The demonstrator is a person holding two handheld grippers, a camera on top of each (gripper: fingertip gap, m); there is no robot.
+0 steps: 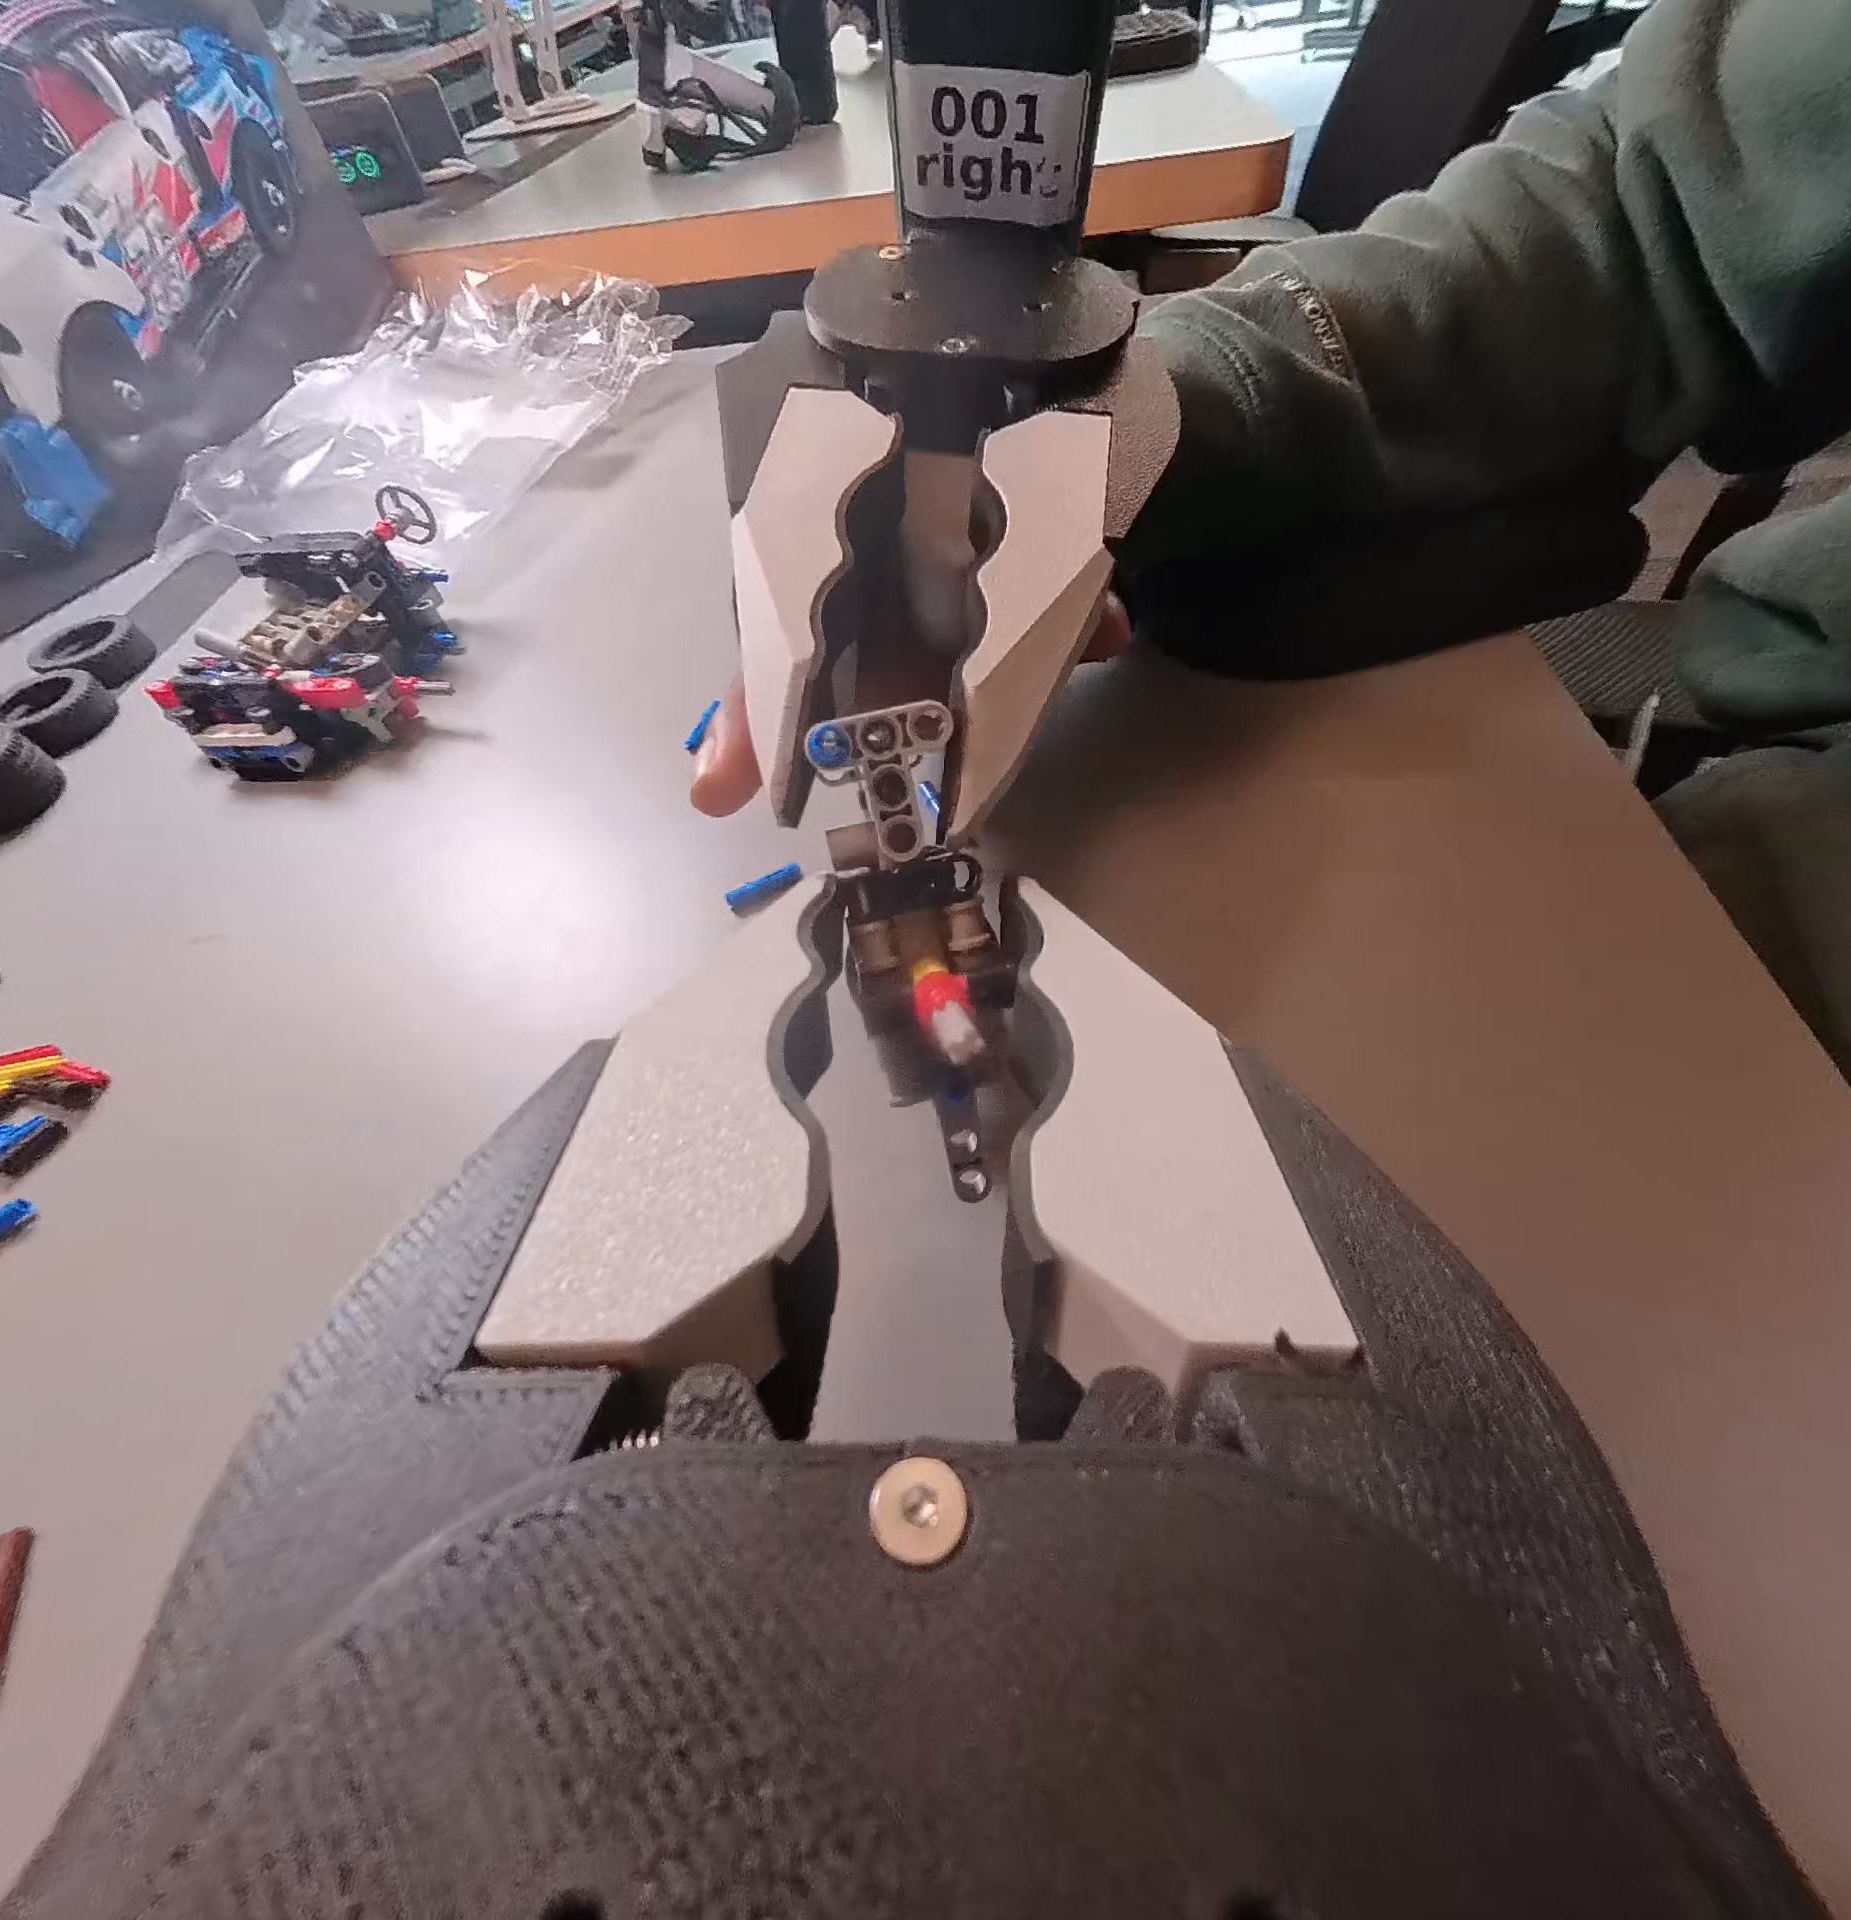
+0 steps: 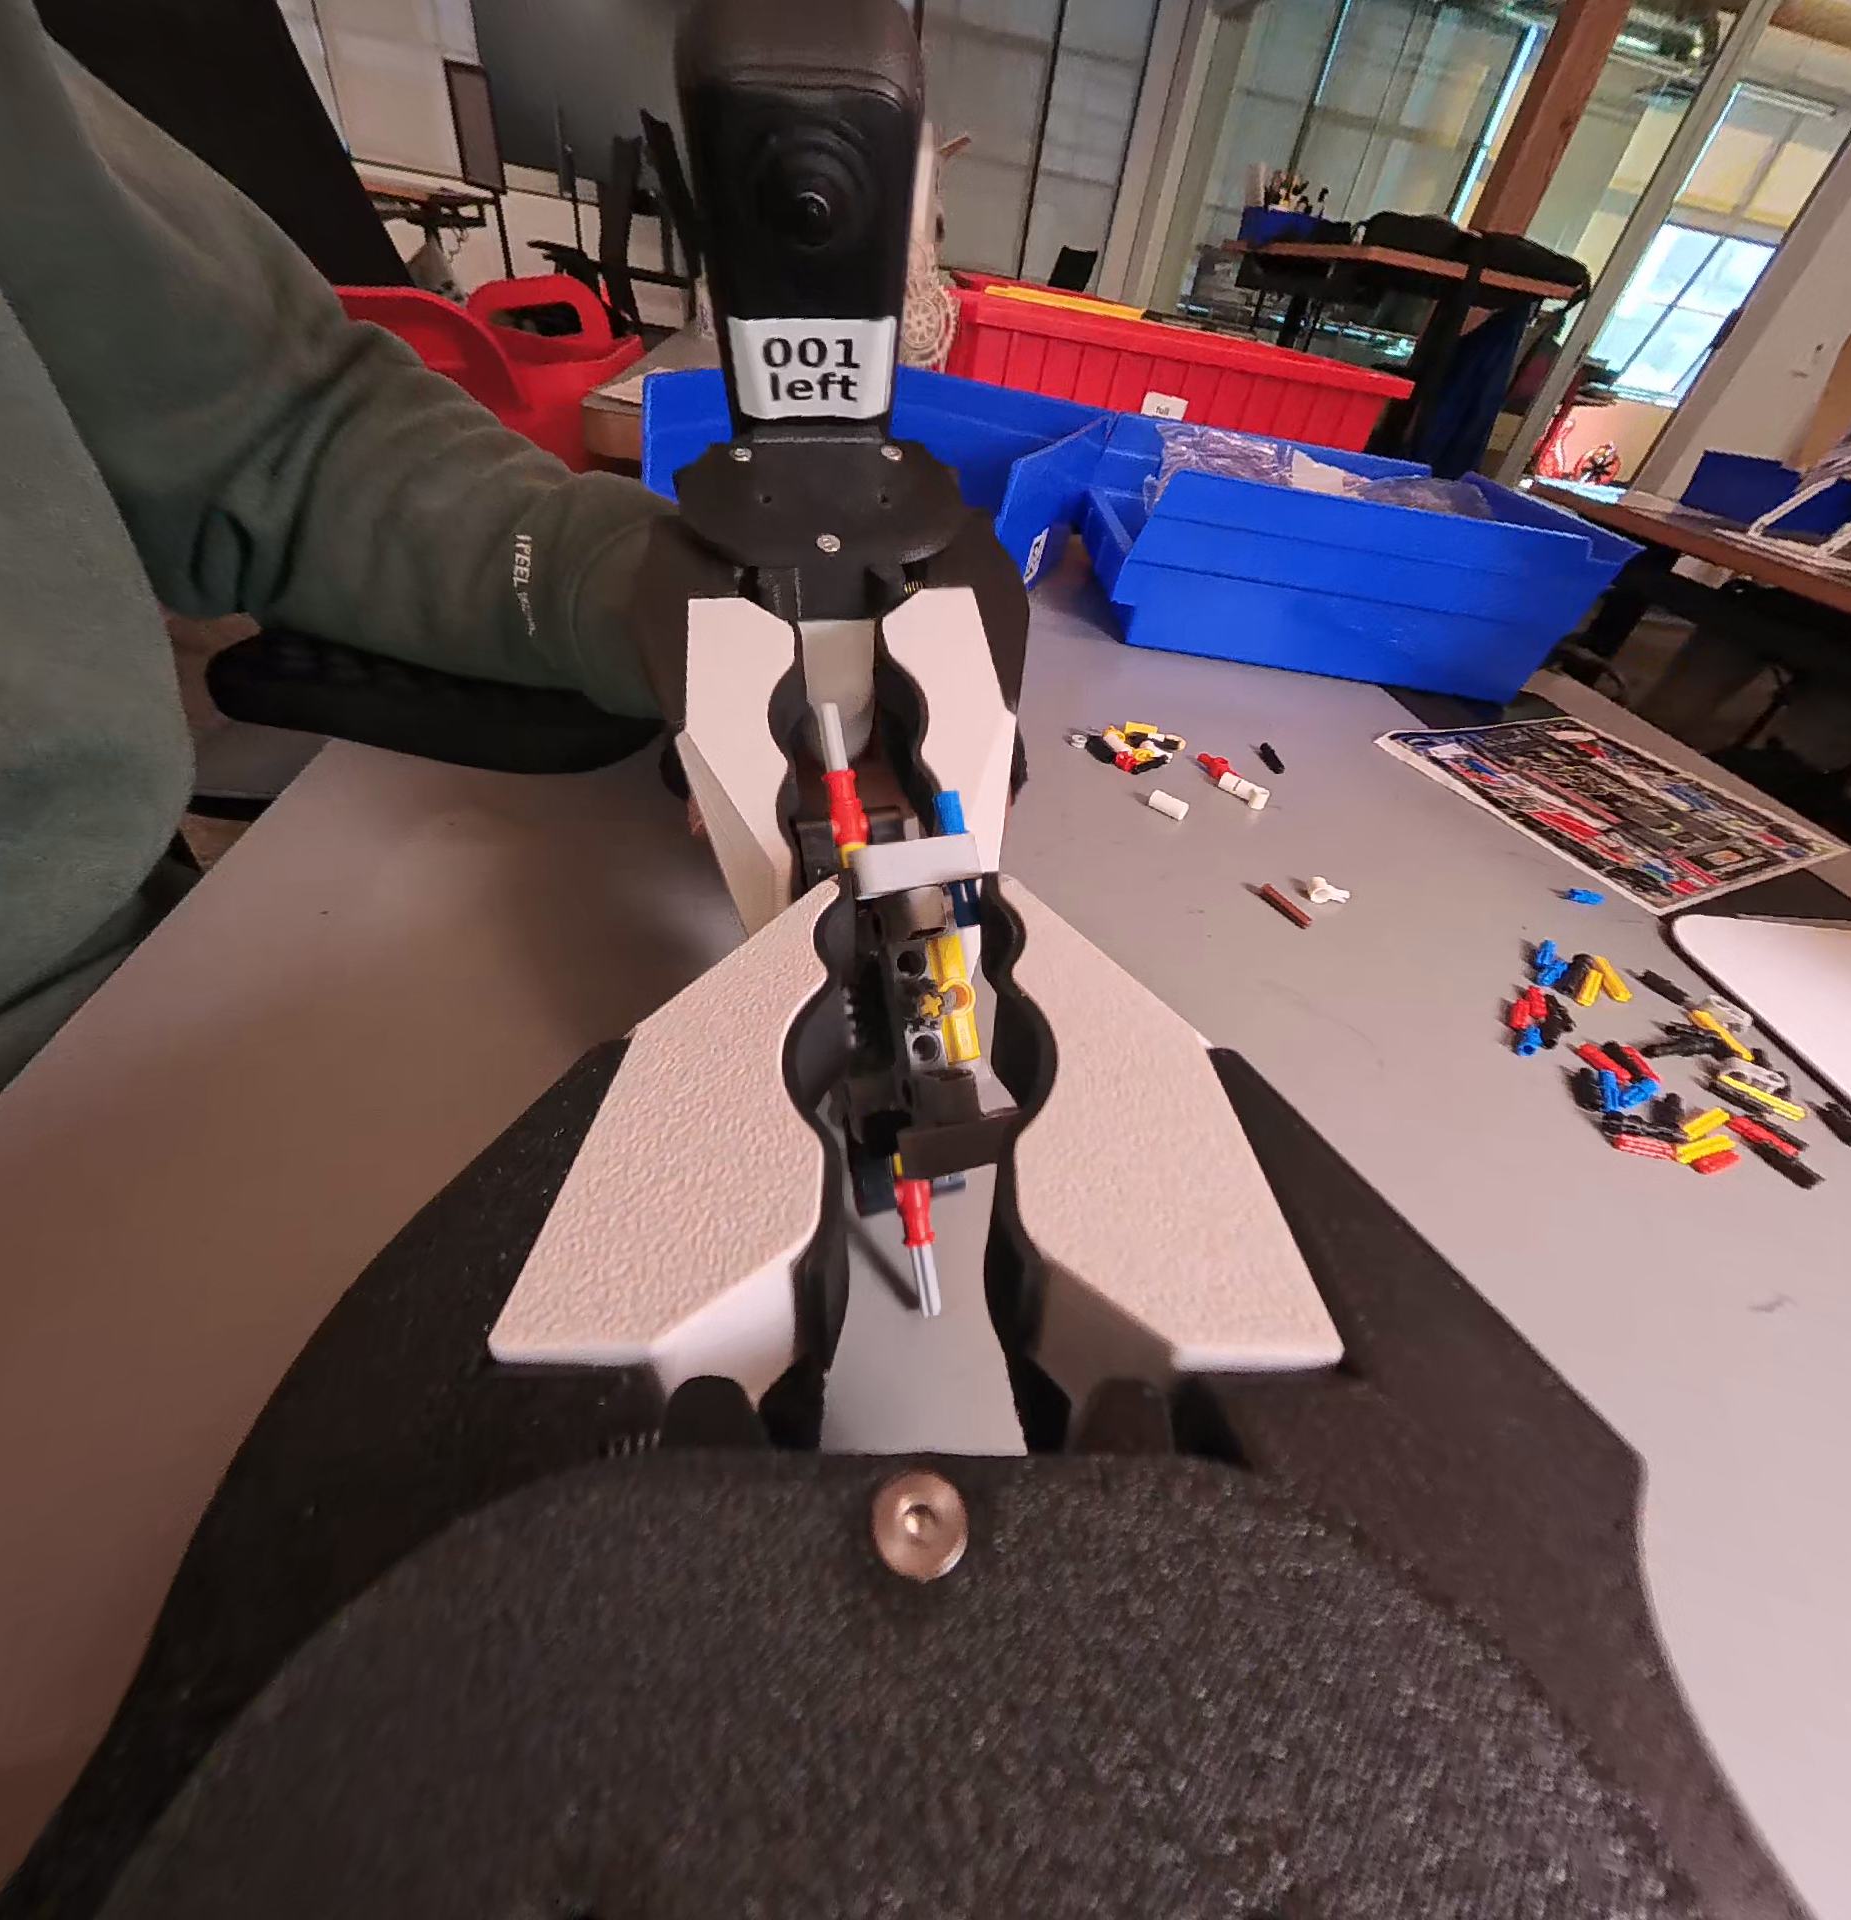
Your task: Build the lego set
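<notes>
Even, moderately bright indoor light in both views. Daylight through large windows at far right of right wrist view, slightly blown out. Soft sheen on grey desk; glare on crumpled clear plastic bag. Soft shadows under black tyres and between jaws. Strong fisheye bending at edges: desk rim and blue bins curved. Motion blur on red-and-white brick piece and on loose pegs at left edge. Background soft, near housing grainy.
</notes>
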